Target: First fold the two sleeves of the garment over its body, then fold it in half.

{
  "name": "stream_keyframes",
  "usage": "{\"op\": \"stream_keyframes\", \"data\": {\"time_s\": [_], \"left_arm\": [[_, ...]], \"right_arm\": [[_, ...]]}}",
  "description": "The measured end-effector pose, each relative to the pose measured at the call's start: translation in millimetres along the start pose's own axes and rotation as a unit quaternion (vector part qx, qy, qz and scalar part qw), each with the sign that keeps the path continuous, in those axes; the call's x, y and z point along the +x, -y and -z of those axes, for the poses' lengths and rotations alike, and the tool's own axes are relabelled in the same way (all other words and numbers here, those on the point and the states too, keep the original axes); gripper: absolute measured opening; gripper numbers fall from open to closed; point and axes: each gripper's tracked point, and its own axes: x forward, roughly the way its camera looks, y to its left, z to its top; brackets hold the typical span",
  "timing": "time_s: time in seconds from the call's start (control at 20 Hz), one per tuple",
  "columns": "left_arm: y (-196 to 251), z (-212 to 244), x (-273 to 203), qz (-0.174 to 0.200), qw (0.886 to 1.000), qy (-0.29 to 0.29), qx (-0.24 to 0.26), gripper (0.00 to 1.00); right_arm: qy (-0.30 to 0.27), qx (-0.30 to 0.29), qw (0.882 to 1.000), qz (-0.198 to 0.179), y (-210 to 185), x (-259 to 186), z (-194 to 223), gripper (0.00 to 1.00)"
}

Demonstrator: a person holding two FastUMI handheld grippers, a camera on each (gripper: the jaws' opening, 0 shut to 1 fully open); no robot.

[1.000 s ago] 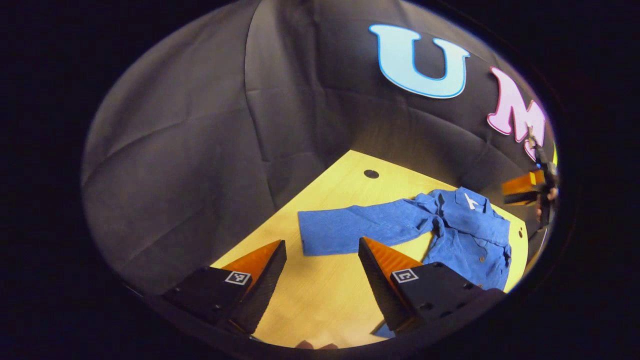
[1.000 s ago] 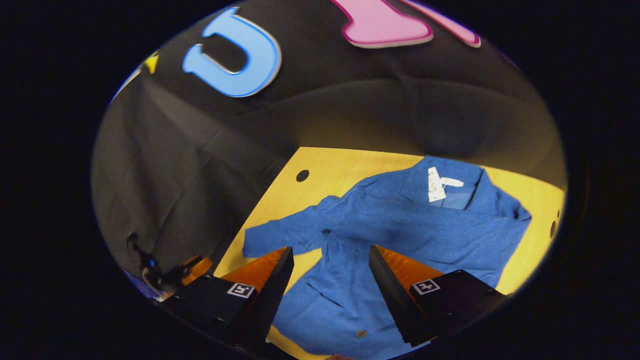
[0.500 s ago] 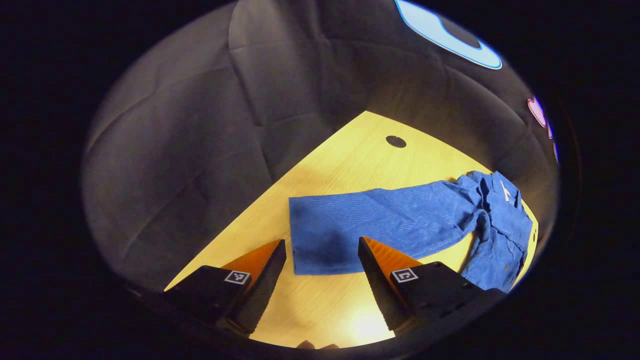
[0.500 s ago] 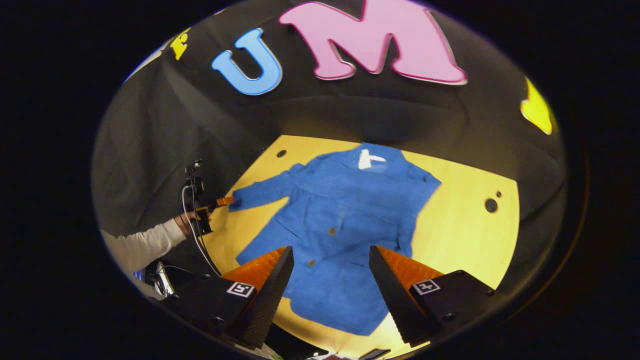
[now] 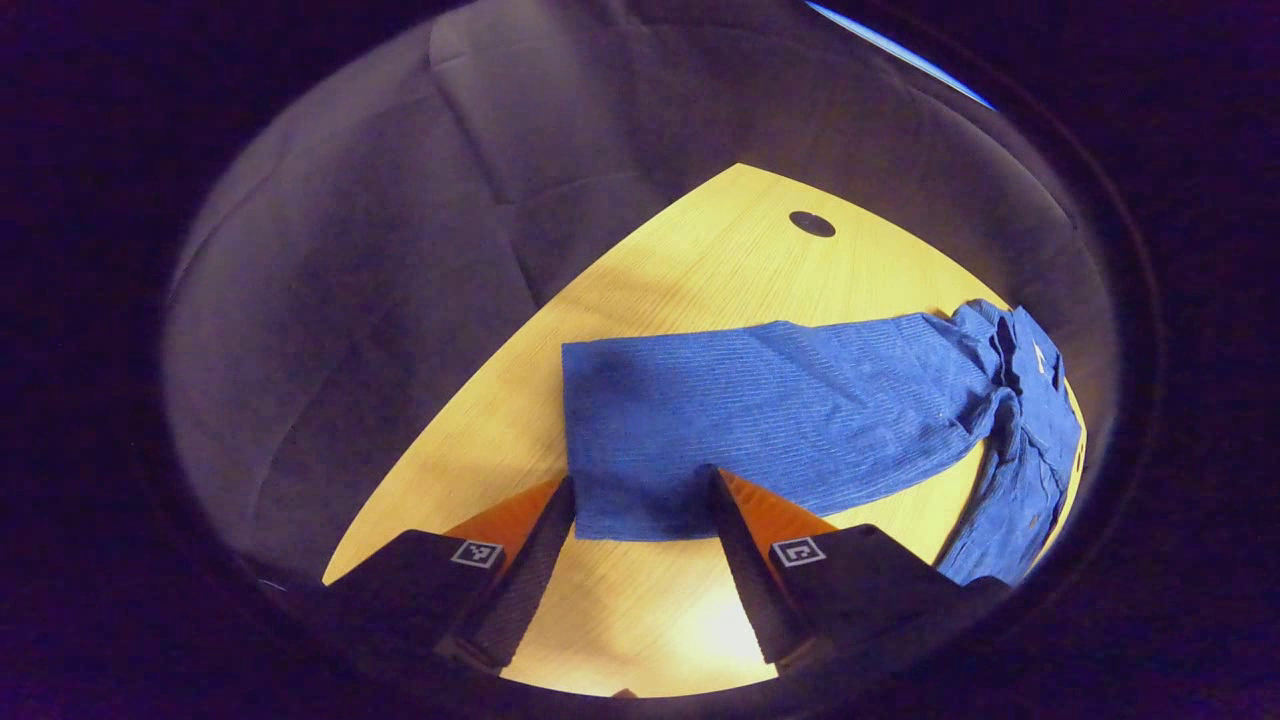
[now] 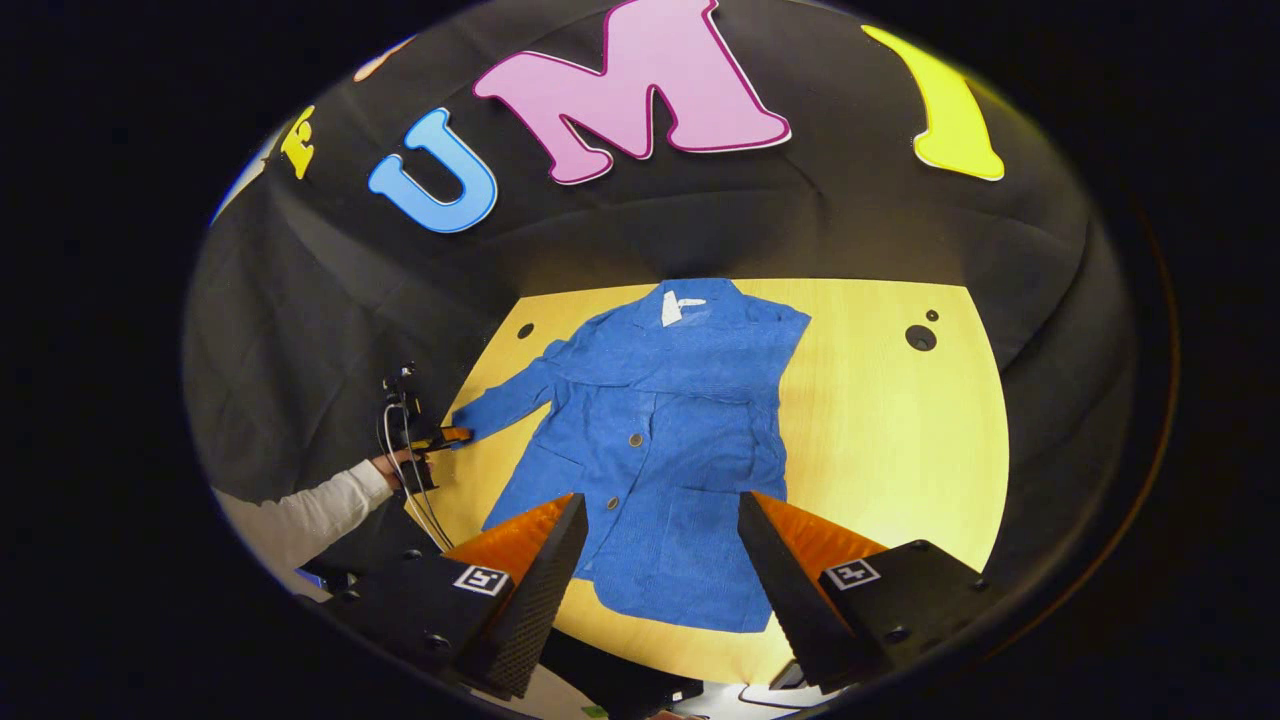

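Garment: the blue ribbed button-front jacket [image 6: 660,440] lies flat, front up, on the yellow wooden surface [image 6: 900,450], collar at 12 o'clock and hem at 6 o'clock in the right gripper view.
Folded sleeve: one sleeve appears already laid across the chest, judging by the straight edge at 3 o'clock of the body; this is a judgement.
Open sleeve: the other blue sleeve [image 5: 760,410] extends flat off the body, its cuff end [image 5: 620,480] pointing toward the left gripper.
Left gripper [image 5: 640,500]: fingers spread apart, straddling the cuff edge at 6 o'clock of the left gripper view, grasping nothing yet. Tips sit low at the fabric, placed for a pinch on the cuff.
Left hand pose: in the right gripper view, a white-sleeved forearm [image 6: 300,510] reaches in from 8 o'clock, holding the tool level at the cuff.
Right gripper [image 6: 660,520]: fingers released and apart, held high above the hem, clear of the cloth.
Step in hand: likely grasping the cuff to fold the second sleeve.
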Motion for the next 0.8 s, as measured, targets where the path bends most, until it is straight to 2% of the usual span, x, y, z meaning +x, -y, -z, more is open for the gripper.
{"op": "stream_keyframes", "data": {"time_s": [0.1, 0.25, 0.3, 0.35, 0.45, 0.55, 0.65, 0.8], "left_arm": [[-2.2, -1.3, -0.7, 0.015, 1.0, -0.003, 0.021, 0.73], [1.7, -5.5, -3.5, 0.047, 0.999, -0.01, 0.004, 0.09], [0.3, -9.0, -0.9, 0.051, 0.999, -0.005, -0.006, 0.09], [1.4, -7.2, -2.3, 0.056, 0.998, -0.011, -0.008, 0.0], [0.7, -8.4, -2.3, 0.058, 0.998, -0.019, 0.024, 0.0], [0.9, -14.2, -8.0, 0.063, 0.997, -0.017, 0.033, 0.0], [6.5, -33.0, -21.6, 0.072, 0.997, 0.015, 0.028, 0.0], [13.2, -76.6, -57.9, 0.076, 0.991, 0.089, 0.069, 0.0]], "right_arm": [[-0.001, 0.0, 1.0, -0.005, -10.9, 5.6, 0.2, 0.98], [-0.01, 0.001, 1.0, -0.019, -27.9, 5.9, 4.8, 0.98], [-0.01, 0.003, 1.0, -0.021, -32.2, 5.8, 5.9, 0.98], [-0.011, 0.005, 1.0, -0.024, -35.9, 5.5, 7.2, 0.98], [-0.01, 0.007, 1.0, -0.023, -37.0, 3.3, 9.7, 0.98], [-0.006, 0.012, 1.0, -0.021, -34.9, 2.3, 11.1, 0.98], [0.0, 0.02, 1.0, -0.022, -31.8, 0.0, 12.5, 0.98], [0.01, 0.033, 0.999, -0.025, -24.1, -2.2, 12.0, 0.98]]}}
